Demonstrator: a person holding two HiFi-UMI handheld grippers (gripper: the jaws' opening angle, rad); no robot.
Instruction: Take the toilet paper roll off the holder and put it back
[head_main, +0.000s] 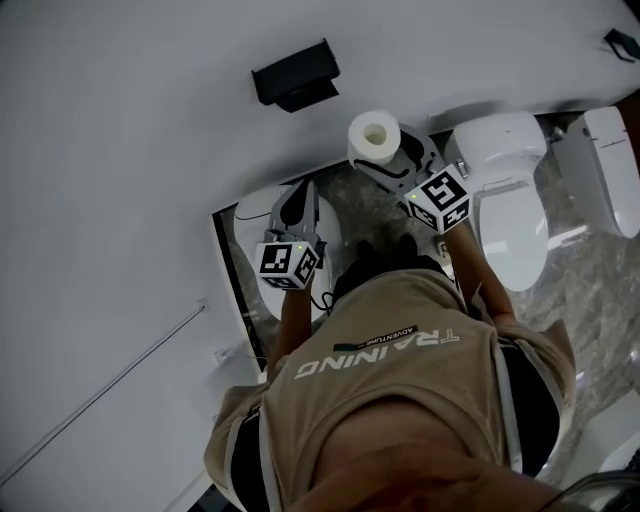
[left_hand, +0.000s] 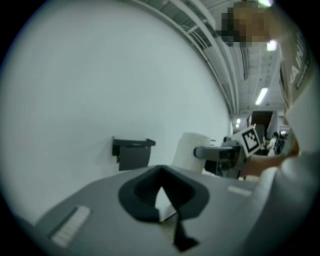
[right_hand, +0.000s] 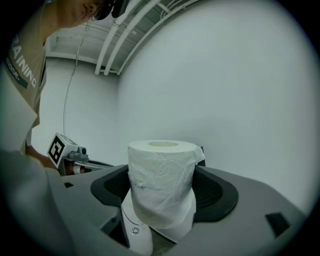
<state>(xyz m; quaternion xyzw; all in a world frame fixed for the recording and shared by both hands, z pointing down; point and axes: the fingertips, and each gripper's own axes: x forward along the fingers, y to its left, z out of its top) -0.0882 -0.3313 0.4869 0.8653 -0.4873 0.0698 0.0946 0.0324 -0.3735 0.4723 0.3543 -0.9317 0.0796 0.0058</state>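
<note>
- Head view is dim and grey, with soft, weak shadows.
- Both gripper views bend strongly, their edges vignetted black.
- Ceiling strip lights (left_hand: 262, 95) glare in the left gripper view; its close foreground blurs.

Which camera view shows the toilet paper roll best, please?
The right gripper view: the toilet paper roll fills the centre, close up, held by the right gripper. The head view shows it small, from above; the left gripper view shows it distant, side-on.
</note>
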